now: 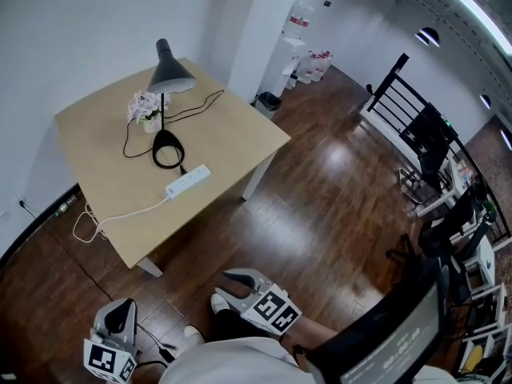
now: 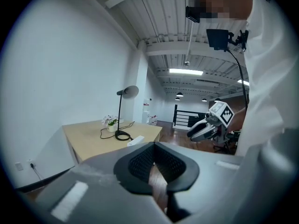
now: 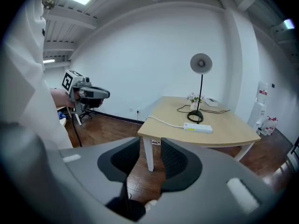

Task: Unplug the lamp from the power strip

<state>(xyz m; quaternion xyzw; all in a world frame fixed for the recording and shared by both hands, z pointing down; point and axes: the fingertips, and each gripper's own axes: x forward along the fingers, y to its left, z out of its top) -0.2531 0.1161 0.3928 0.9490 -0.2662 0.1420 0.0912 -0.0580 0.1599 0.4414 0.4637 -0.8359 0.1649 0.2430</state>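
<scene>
A black desk lamp [image 1: 170, 74] stands on the wooden table [image 1: 96, 146], its round base [image 1: 166, 146] beside a white power strip [image 1: 188, 181]. The lamp's black cord loops over the table, and a plug sits in the strip's far end. Both grippers hang low by my body, well short of the table. My left gripper [image 1: 120, 312] [image 2: 154, 148] is shut and empty. My right gripper [image 1: 228, 288] [image 3: 150, 146] is slightly open and holds nothing. The lamp [image 3: 201, 63] and strip [image 3: 197, 128] show far off in the right gripper view. The lamp [image 2: 127, 92] also shows in the left gripper view.
A small pot of flowers [image 1: 146, 106] stands next to the lamp. The strip's white cable [image 1: 88, 222] drops off the table's near edge to the floor. A water dispenser [image 1: 292, 42], a bin [image 1: 268, 102], a black railing [image 1: 396, 82] and chairs lie beyond.
</scene>
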